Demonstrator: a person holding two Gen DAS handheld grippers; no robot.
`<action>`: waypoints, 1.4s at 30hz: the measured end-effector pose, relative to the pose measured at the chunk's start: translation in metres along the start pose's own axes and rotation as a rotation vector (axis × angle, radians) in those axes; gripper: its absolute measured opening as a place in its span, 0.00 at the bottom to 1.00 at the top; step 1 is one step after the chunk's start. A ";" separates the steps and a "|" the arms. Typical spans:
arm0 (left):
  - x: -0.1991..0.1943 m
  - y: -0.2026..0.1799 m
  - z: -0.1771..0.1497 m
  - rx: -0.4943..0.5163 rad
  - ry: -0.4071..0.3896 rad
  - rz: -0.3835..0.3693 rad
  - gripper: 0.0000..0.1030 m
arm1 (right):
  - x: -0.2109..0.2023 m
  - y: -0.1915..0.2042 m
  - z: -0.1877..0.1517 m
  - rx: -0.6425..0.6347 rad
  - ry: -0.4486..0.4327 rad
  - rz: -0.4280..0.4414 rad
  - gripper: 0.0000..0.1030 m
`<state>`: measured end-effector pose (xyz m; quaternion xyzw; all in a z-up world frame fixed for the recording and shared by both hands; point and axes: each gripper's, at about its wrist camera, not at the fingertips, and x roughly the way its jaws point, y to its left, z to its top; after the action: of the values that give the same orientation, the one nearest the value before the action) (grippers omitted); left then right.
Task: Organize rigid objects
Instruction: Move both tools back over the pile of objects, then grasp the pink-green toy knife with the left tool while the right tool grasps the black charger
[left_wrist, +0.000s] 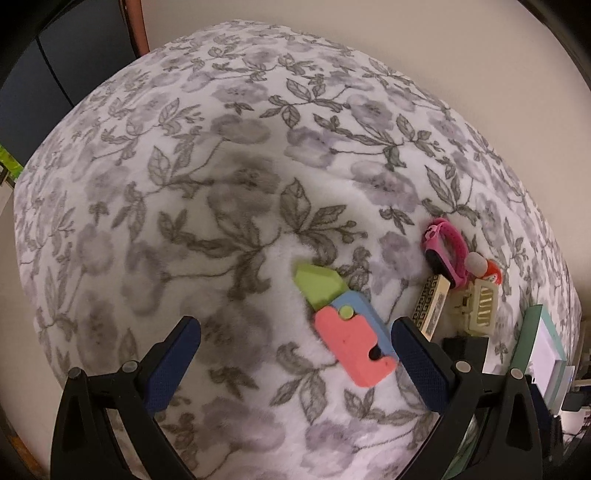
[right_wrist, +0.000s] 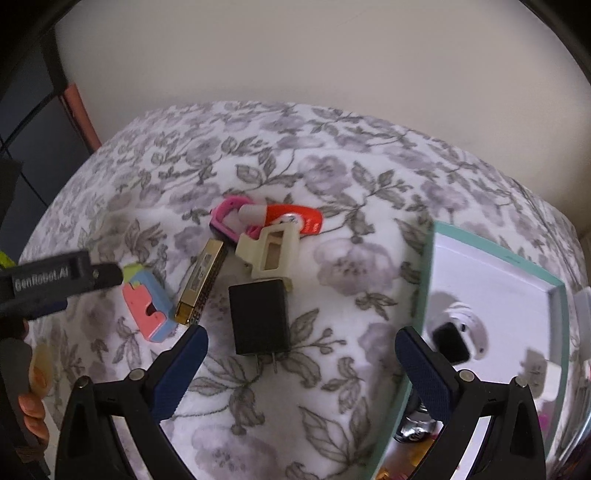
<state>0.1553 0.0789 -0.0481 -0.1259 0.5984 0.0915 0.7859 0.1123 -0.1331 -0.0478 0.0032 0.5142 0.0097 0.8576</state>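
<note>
A pink, blue and green toy knife (left_wrist: 345, 321) lies on the floral blanket, just inside my open left gripper (left_wrist: 295, 345), close to its right finger. It also shows in the right wrist view (right_wrist: 149, 306). Right of it lie a gold harmonica (left_wrist: 432, 306) (right_wrist: 201, 282), a cream clip (left_wrist: 478, 306) (right_wrist: 271, 253), a pink watch (left_wrist: 445, 249) (right_wrist: 227, 218), an orange tube (right_wrist: 295, 219) and a black charger (right_wrist: 260, 317). My right gripper (right_wrist: 301, 358) is open and empty, just in front of the charger.
A teal-rimmed white box (right_wrist: 554, 295) stands at the right and holds a white gadget (right_wrist: 458, 332) with a black screen. The left gripper's body (right_wrist: 55, 282) reaches in from the left. A cream wall rises behind the bed.
</note>
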 end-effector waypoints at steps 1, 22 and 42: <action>0.003 0.000 0.001 -0.001 0.003 0.002 1.00 | 0.004 0.002 0.000 -0.008 0.004 -0.004 0.99; 0.045 -0.021 0.005 0.082 0.065 0.047 0.96 | 0.047 0.010 0.002 -0.017 0.036 0.017 0.81; 0.060 -0.072 -0.016 0.191 0.072 0.085 0.53 | 0.050 0.016 -0.004 -0.044 0.034 -0.002 0.67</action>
<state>0.1779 0.0046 -0.1040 -0.0283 0.6371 0.0626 0.7677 0.1328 -0.1161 -0.0938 -0.0164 0.5282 0.0201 0.8487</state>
